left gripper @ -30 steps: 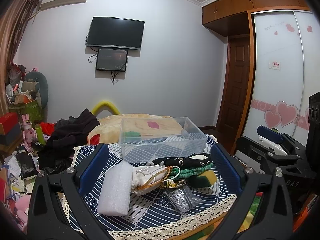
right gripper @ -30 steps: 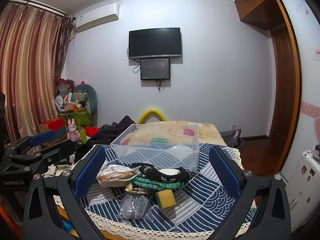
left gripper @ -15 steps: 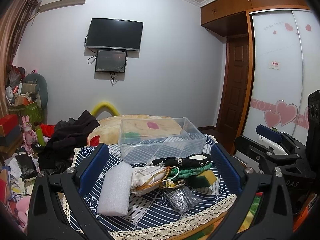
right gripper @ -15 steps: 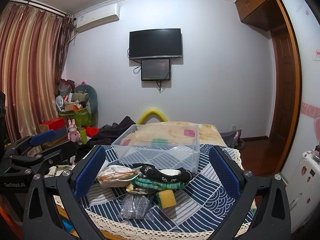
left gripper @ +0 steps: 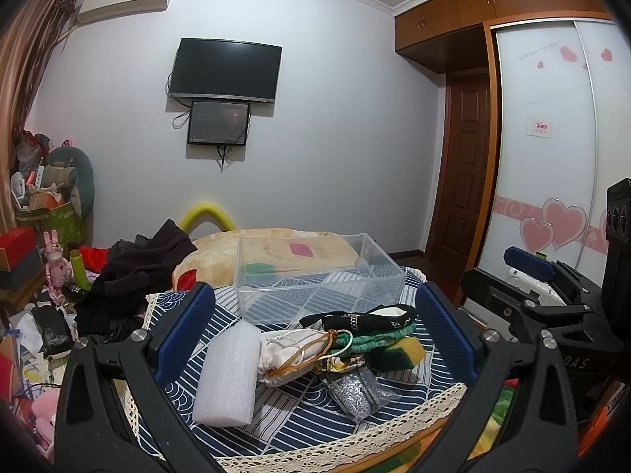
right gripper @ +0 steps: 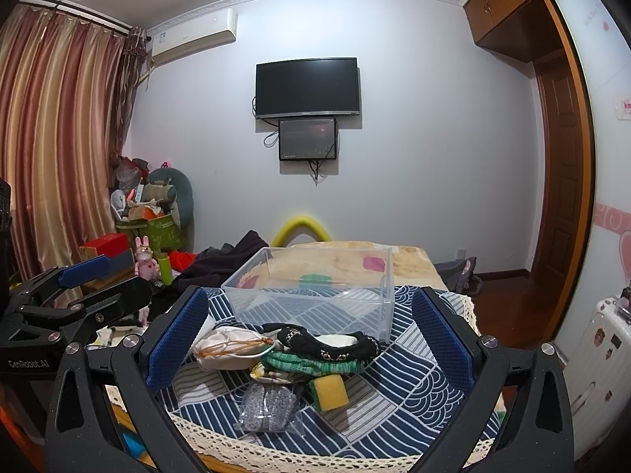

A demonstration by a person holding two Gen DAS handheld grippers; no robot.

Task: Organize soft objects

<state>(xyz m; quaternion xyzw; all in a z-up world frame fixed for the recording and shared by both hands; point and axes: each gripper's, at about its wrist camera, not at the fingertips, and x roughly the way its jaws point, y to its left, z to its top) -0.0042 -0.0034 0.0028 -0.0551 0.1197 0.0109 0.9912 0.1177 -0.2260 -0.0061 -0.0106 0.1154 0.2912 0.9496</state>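
A pile of soft things lies on the blue patterned tablecloth [left gripper: 292,425]: a white foam block [left gripper: 226,374], a cream drawstring pouch [left gripper: 292,354], a black fabric piece [left gripper: 355,317], green cloth [left gripper: 374,337], a yellow-green sponge [left gripper: 402,354] and a bagged silver scrubber [left gripper: 355,392]. An empty clear plastic box [left gripper: 315,276] stands behind them. My left gripper [left gripper: 315,331] is open, held in front of the pile. My right gripper [right gripper: 309,339] is open over the same pile; pouch [right gripper: 228,349], sponge [right gripper: 329,392], scrubber [right gripper: 268,406], box [right gripper: 315,287].
The table's lace edge [right gripper: 315,449] is nearest me. A bed with a beige blanket [left gripper: 276,248] and dark clothes [left gripper: 134,276] lies behind. Clutter and boxes [right gripper: 150,232] stand at the left wall; a suitcase [right gripper: 599,354] at the right.
Both views shifted very slightly; the grippers stay open and the objects have not moved.
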